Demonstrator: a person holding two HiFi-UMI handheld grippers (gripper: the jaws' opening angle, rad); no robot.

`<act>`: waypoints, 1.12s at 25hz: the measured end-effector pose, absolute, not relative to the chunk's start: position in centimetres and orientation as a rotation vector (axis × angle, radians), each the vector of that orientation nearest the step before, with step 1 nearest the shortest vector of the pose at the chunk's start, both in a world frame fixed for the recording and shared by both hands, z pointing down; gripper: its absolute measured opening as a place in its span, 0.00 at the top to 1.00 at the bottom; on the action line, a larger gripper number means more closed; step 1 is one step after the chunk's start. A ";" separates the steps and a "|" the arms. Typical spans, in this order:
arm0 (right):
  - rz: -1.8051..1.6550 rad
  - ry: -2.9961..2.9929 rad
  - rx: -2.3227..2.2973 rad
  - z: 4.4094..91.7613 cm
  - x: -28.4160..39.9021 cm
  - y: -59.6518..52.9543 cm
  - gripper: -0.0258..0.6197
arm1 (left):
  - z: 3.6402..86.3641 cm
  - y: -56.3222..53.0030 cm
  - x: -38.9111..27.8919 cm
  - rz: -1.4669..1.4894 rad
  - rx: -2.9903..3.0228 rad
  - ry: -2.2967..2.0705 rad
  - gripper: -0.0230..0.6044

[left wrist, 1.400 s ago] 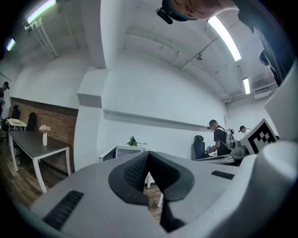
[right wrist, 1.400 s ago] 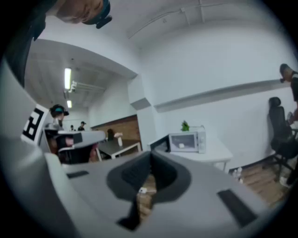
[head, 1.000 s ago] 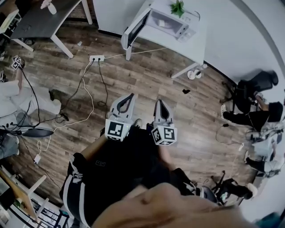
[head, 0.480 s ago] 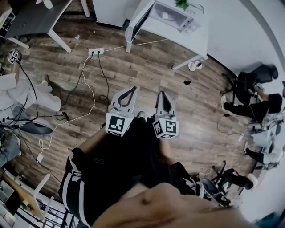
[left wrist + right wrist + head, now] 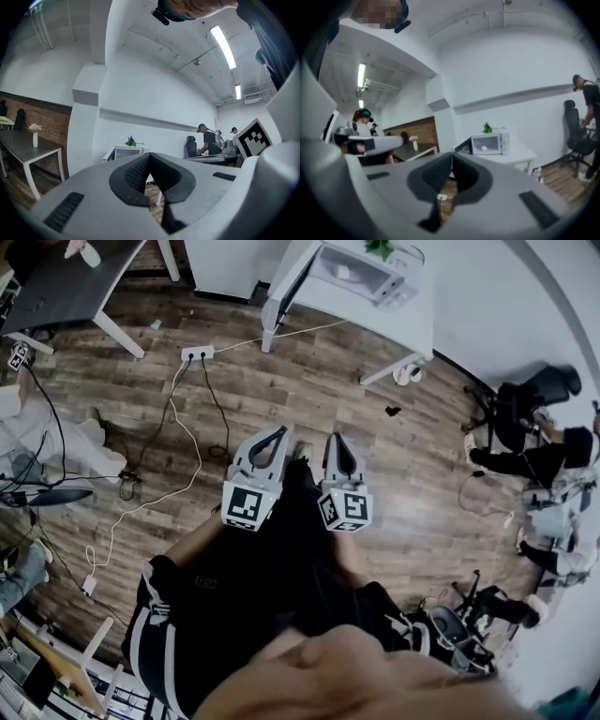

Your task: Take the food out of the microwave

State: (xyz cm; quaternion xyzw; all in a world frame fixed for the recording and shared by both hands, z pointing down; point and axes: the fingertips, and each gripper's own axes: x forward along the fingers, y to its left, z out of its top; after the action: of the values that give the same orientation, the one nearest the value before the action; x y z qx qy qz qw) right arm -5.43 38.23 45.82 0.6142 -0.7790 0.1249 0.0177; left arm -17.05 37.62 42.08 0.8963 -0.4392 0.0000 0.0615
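The white microwave [image 5: 361, 273] stands on a white table [image 5: 412, 315] far ahead, its door [image 5: 289, 282] swung open to the left. A small pale piece of food [image 5: 342, 271] lies inside, and it also shows as a pale lump of food [image 5: 484, 148] in the microwave [image 5: 490, 143] in the right gripper view. My left gripper [image 5: 278, 433] and right gripper [image 5: 336, 439] are held side by side over the wooden floor, well short of the table. Both are shut with nothing in them. In the left gripper view the microwave [image 5: 124, 152] is small beyond the shut left gripper [image 5: 149, 155].
A power strip [image 5: 197, 353] with trailing cables lies on the floor between me and the table. A dark table [image 5: 66, 282] stands at the back left. Office chairs and people [image 5: 539, 442] are at the right. A small plant [image 5: 380, 247] sits on the microwave.
The microwave and floor have slid up and left in the head view as I moved. Both grippers keep their places in front of me and stay shut.
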 end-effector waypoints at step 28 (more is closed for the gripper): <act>0.381 -2.512 1.677 48.5 7.3 13.8 0.91 | 44.4 14.6 -2.8 0.046 2.547 -1.483 0.92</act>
State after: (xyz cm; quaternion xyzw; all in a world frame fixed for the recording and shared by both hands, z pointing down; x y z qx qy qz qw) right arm 7.26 13.79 48.53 0.5504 -0.8241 0.1250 0.0487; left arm -2.81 14.57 44.40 0.8600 -0.5008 0.0157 0.0969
